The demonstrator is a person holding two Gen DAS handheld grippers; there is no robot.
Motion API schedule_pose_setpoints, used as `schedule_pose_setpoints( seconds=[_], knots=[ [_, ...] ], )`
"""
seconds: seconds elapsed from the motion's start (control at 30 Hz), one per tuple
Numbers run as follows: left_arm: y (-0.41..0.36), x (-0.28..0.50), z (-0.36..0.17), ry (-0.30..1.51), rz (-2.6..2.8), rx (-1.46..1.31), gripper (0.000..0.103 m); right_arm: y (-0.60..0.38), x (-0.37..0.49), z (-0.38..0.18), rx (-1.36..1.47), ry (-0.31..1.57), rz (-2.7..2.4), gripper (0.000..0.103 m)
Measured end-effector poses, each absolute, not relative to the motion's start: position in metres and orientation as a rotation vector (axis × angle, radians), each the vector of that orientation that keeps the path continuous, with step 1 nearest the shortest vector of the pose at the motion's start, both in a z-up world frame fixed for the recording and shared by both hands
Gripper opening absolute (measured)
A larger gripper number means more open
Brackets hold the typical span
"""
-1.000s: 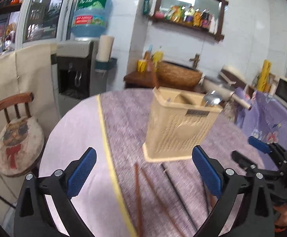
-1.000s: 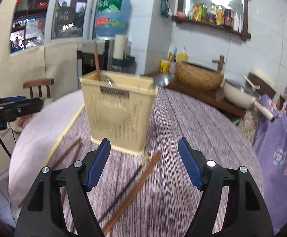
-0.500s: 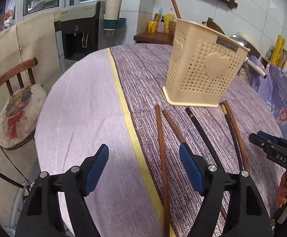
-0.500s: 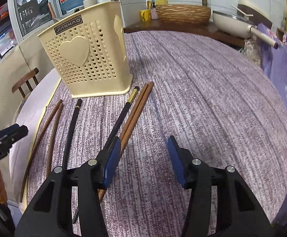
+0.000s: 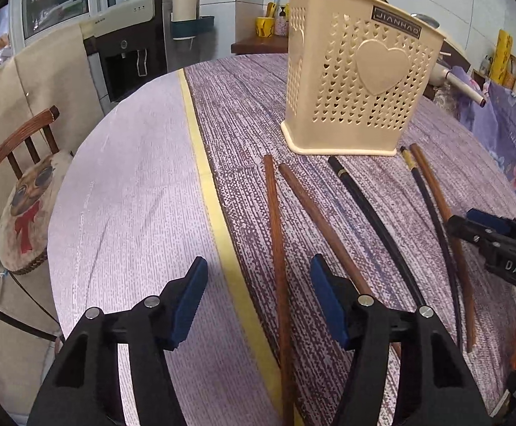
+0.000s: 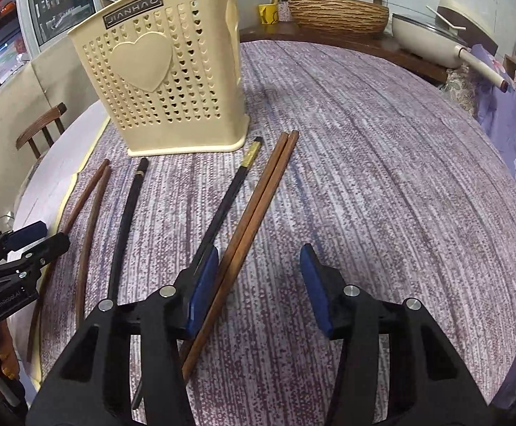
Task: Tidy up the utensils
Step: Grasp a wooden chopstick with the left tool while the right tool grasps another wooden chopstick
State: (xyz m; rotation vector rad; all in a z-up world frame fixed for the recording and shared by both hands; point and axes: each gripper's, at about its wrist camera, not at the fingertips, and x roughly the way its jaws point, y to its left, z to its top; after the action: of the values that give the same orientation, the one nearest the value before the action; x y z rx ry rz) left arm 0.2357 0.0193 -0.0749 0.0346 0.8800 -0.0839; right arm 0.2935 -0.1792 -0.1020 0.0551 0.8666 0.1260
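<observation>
A cream holder [image 6: 173,81] is pierced with small hearts. Brown chopsticks [image 6: 258,209] and black ones [image 6: 125,220] are laid on a purple mottled cloth [image 6: 382,177] edged in yellow.

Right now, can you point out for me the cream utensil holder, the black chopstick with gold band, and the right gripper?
cream utensil holder [image 6: 158,81], right wrist view, front wall.
black chopstick with gold band [image 6: 238,177], right wrist view, mid shaft.
right gripper [image 6: 259,285], right wrist view, between its fingertips.
</observation>
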Motion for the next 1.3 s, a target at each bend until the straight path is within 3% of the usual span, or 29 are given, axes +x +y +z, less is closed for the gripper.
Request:
schedule_pose_setpoints(
  seconds=[0.13, 0.7, 0.83, 1.07, 1.3],
  knots=[
    [0.018, 0.235, -0.074, 0.878, -0.082, 0.04, 0.058, -0.188, 0.293, -0.099, 0.117, 0.865, 0.135, 0.043],
    [0.014, 0.242, -0.076, 0.878, -0.068, 0.078, 0.056, -0.207, 0.305, -0.101, 0.118, 0.916, 0.119, 0.039],
    [0.013, 0.249, -0.074, 0.887, -0.062, 0.072, 0.049, -0.205, 0.312, -0.101, 0.108, 0.92, 0.097, 0.033],
    [0.01, 0.269, -0.073, 0.913, -0.069, 0.083, 0.042, -0.201, 0.334, -0.1, 0.1, 0.92, 0.07, 0.031],
    [0.004, 0.296, -0.071, 0.956, -0.055, 0.092, 0.02, -0.198, 0.358, -0.1, 0.103, 0.923, 0.029, 0.024]
  ],
)
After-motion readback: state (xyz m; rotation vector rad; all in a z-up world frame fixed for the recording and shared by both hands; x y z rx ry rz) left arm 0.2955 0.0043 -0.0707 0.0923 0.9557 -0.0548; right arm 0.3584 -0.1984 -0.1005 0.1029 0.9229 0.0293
